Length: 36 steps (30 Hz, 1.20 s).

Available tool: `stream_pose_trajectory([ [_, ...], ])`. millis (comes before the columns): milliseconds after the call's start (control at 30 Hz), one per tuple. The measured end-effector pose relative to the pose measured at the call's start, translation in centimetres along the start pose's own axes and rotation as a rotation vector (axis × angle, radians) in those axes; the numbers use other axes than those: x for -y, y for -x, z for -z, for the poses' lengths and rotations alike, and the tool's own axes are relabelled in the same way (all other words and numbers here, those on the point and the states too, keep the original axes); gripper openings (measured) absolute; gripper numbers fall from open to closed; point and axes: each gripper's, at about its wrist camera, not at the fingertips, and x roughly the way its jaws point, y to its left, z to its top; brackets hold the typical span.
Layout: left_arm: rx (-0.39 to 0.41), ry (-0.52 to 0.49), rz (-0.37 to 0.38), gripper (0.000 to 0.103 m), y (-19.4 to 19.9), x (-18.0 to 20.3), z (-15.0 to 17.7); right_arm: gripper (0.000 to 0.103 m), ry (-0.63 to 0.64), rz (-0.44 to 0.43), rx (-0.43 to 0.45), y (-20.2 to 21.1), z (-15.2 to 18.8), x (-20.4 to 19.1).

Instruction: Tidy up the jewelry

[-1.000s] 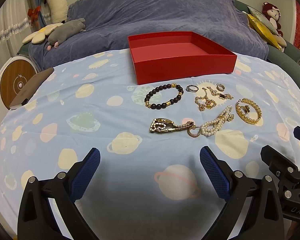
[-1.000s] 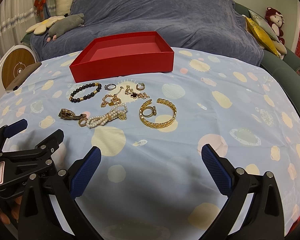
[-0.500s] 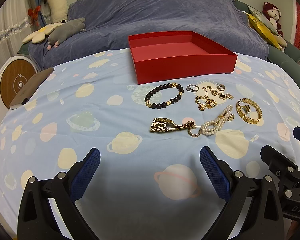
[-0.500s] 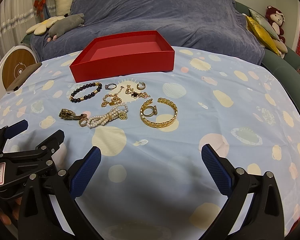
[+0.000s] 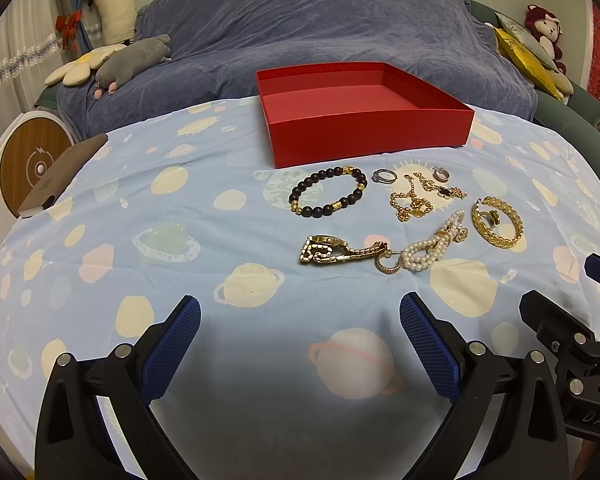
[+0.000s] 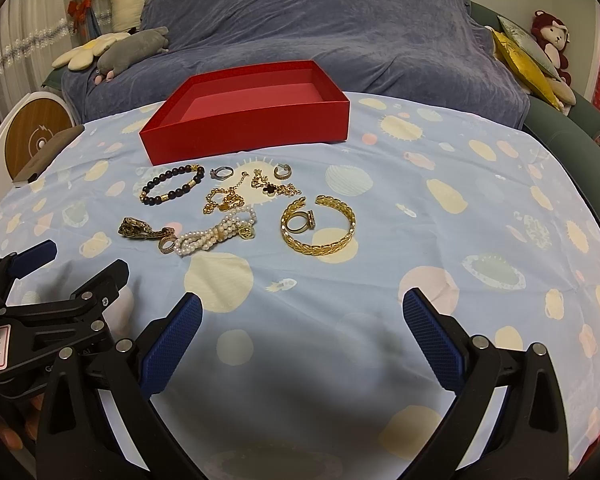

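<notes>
An empty red box [image 5: 372, 136] [image 6: 252, 136] stands at the far side of the blue patterned cloth. In front of it lies jewelry: a dark bead bracelet [image 5: 327, 197] [image 6: 172, 189], a silver ring [image 5: 384, 175] [image 6: 222, 172], gold chains [image 5: 418, 196] [image 6: 236, 196], a gold watch [image 5: 332, 250] [image 6: 140, 230], a pearl bracelet [image 5: 432, 246] [image 6: 212, 236] and a gold bangle [image 5: 499, 222] [image 6: 320, 226] with a ring inside it. My left gripper [image 5: 300, 334] is open, short of the watch. My right gripper [image 6: 302, 334] is open, short of the bangle. Both hold nothing.
A sofa under a blue-grey throw [image 5: 320, 32] rises behind the table, with plush toys [image 5: 112, 60] at its left and cushions [image 5: 528, 52] at its right. A round wooden-faced device [image 5: 32, 168] and a brown pad [image 5: 66, 168] sit at the left edge.
Both views have crept very slightly forward toward the jewelry. Both grippers stay open and nothing on the cloth has moved.
</notes>
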Motion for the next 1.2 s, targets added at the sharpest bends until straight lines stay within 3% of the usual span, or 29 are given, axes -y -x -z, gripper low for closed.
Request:
stream_pose_trajectory([
  [633, -0.027, 0.061, 0.033, 0.098, -0.4, -1.5, -0.4, 0.098, -0.123, -0.039, -0.045, -1.5, -1.4, 3.0],
  [867, -0.042, 0.084, 0.03, 0.098, -1.2, -2.5, -1.1, 0.098, -0.091, -0.046, -0.049, -3.1, -3.2, 2.9],
  [1200, -0.067, 0.123, 0.044, 0.098, -2.0, -3.6, -1.3, 0.085, -0.093, -0.059, -0.1, -6.2, -3.7, 2.8],
])
